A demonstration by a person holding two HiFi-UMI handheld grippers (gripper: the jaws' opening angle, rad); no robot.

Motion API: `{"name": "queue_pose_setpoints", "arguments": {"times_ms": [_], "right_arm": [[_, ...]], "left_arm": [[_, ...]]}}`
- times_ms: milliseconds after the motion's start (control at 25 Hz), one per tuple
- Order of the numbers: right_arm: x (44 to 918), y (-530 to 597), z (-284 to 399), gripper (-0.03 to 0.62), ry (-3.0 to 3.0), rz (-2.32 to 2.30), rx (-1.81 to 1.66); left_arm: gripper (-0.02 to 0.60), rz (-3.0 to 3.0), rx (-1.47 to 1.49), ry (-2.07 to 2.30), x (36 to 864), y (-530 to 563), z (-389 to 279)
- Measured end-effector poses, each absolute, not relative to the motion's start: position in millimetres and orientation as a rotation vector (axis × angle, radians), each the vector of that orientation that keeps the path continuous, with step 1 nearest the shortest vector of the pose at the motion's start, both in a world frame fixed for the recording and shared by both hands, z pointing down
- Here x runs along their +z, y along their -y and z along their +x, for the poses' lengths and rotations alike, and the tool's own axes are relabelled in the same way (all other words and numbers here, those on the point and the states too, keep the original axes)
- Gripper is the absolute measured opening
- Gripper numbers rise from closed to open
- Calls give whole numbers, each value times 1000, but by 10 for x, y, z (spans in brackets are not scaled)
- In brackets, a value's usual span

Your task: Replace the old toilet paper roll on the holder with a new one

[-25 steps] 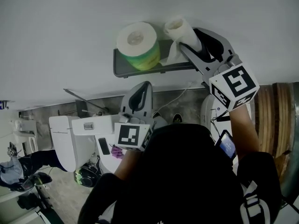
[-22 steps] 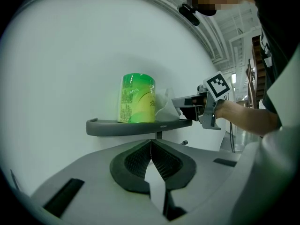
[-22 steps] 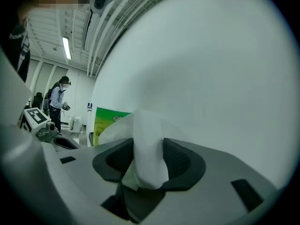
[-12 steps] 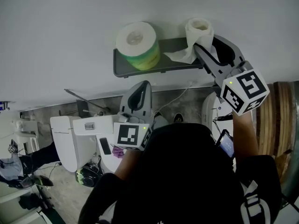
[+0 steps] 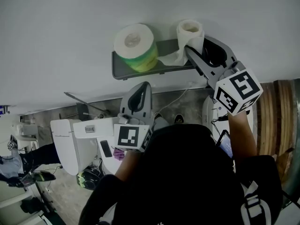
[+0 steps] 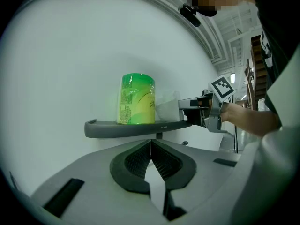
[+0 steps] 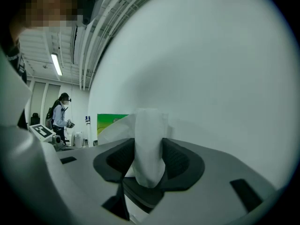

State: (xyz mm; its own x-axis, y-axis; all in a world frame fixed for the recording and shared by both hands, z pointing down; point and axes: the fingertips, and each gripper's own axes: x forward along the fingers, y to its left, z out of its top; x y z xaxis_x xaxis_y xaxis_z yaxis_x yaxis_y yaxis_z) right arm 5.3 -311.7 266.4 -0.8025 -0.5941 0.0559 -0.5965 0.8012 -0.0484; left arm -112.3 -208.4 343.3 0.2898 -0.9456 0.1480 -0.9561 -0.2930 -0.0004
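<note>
A dark grey holder shelf [image 5: 140,68] is fixed to the white wall. On its left part stands the new roll [image 5: 135,45] in a green wrapper [image 6: 137,99]. At the shelf's right end my right gripper [image 5: 191,49] is shut on the thin old roll [image 5: 190,31], which stands upright with a loose sheet trailing onto the shelf. Its jaws have just been closing with that white roll [image 7: 149,144] between the pads. My left gripper [image 5: 143,87] hangs below the shelf, jaws shut and empty [image 6: 151,146].
A white toilet [image 5: 77,142] stands below at the left. A wooden panel [image 5: 276,121] lies at the right. A person [image 7: 61,114] stands far off in the room. The shelf's edge [image 6: 136,127] is just ahead of the left gripper.
The old roll in the right gripper went from tilted to upright and shifted a little rightward at the shelf's end. The left gripper stayed where it was.
</note>
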Motion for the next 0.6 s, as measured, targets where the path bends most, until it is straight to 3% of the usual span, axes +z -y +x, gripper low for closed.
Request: {"name": "queue_pose_setpoints", "arguments": {"times_ms": [240,600], "right_arm": [[2689,3059,69,193,2938,950,-29],[2274,2944,146,262,2990,961,-190]], "left_arm": [[23,2448,187,1821,3434,2072,-1166],[23,2450,184,1825,3420,2075,-1180]]}}
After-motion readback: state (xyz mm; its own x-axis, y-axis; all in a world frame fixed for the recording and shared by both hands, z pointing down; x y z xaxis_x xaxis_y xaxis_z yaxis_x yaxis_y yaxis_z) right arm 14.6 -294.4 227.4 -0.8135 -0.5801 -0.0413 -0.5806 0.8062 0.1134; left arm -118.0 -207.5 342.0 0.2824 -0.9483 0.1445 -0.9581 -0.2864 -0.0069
